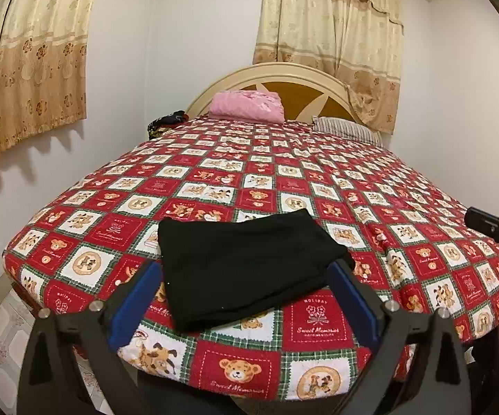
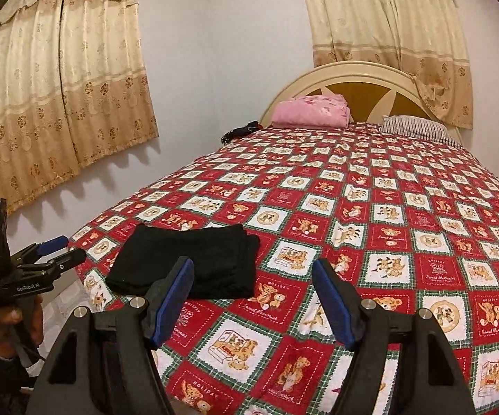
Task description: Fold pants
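As judged from the lay of the cloth, folding step taken as finished, or very nearly so. Inspected first the bed (image 1: 318, 180): red bear-print cover lying flat, pink bundle (image 1: 246, 103) at 12 o'clock against the headboard. Found the pants (image 1: 246, 263) at 6 o'clock on that cover, close to the foot edge; in the right wrist view, at roughly 7 o'clock. Noted as black, folded into a compact, roughly rectangular stack of several layers, edges fairly even, one corner at 1 o'clock slightly stepped, no leg trailing loose.

Recorded the left gripper (image 1: 246, 276) as spread wide, blue pads bare, hanging above and short of the stack, gripping nothing. Recorded the right gripper (image 2: 252, 266) likewise: jaws well apart, nothing between them, offset toward 3 o'clock of the pants and clear of the fabric.

Next move, if any, judged light: either a brief press to flatten the stepped corner, or simply keeping both tools clear so as not to disturb the layers.
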The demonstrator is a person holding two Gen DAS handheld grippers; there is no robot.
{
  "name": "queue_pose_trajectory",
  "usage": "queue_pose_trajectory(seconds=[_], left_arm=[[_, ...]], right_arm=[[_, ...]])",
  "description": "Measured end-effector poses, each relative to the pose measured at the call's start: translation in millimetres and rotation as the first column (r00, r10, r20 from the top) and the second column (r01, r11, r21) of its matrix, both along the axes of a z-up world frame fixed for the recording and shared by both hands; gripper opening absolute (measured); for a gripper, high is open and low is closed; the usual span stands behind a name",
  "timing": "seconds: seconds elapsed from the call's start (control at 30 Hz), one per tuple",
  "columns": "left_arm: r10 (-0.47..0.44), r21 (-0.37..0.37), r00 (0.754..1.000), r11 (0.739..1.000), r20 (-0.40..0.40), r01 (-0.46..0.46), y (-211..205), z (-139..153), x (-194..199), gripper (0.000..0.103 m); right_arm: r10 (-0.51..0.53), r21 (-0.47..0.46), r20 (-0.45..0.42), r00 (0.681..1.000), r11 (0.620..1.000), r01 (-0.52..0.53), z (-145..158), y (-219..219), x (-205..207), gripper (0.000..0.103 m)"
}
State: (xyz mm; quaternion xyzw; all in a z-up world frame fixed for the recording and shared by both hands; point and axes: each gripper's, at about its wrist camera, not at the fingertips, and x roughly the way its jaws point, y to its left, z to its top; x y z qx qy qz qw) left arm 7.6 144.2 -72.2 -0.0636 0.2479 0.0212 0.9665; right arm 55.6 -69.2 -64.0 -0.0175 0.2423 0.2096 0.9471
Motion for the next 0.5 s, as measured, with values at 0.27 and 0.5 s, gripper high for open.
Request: queue_pose_trajectory(seconds=[0.27, 0.5], left_arm=[[-0.013, 0.019, 1.0, 1.0, 0.006, 0.013, -9, 4, -4, 0.1], [-0.012, 0.026, 1.0, 1.0, 0.019, 0.012, -11, 9, -9, 0.1]], right_arm=[[0.014, -0.011, 0.026, 1.0, 1.0, -0.014, 7, 4, -8, 0.072], [0.017, -0.009, 0.045, 0.999, 1.0, -0.016, 12, 5, -15, 0.072]])
